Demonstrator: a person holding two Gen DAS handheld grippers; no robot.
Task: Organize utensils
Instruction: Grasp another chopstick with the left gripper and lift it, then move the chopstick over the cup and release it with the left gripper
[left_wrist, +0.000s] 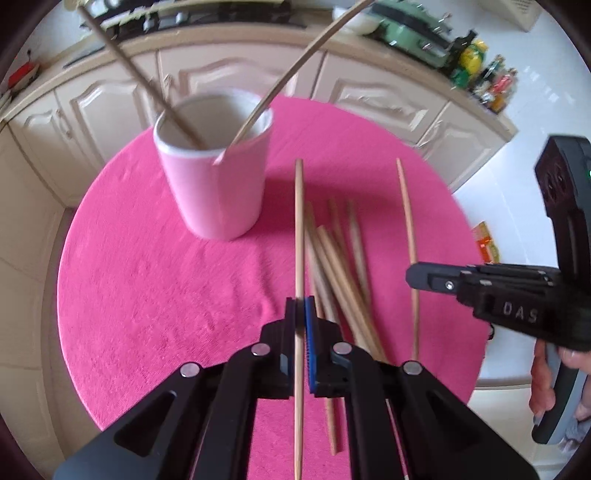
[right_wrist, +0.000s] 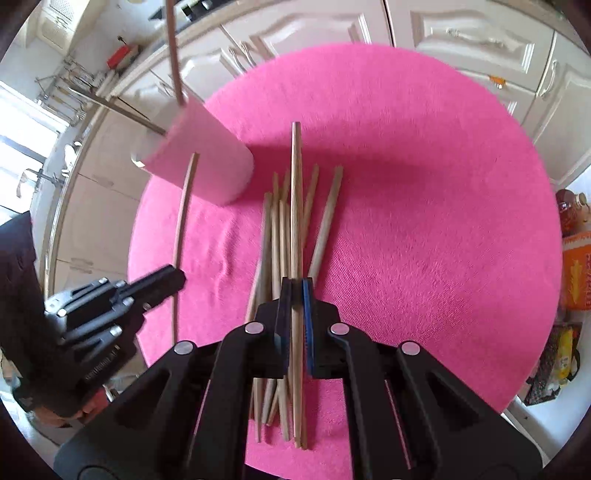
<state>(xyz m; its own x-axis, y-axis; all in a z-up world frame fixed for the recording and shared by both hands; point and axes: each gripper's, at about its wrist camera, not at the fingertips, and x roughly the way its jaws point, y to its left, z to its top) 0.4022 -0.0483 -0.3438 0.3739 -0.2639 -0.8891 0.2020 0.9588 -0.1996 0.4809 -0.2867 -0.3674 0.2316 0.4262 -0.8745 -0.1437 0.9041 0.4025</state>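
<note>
While cream cabinets (left_wrist: 229, 79) ring the room, we work over a round pink cloth (left_wrist: 155, 280). A pink cup (left_wrist: 214, 177) holds 2 sticks; loose chopsticks (right_wrist: 280, 243) lie beside it. Our left gripper (left_wrist: 301, 306) and right gripper (right_wrist: 295, 288) each pinch 1 chopstick.

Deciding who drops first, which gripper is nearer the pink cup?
Left. The left gripper sits just beside the pink cup; the right gripper is farther, beyond the chopstick pile.
</note>
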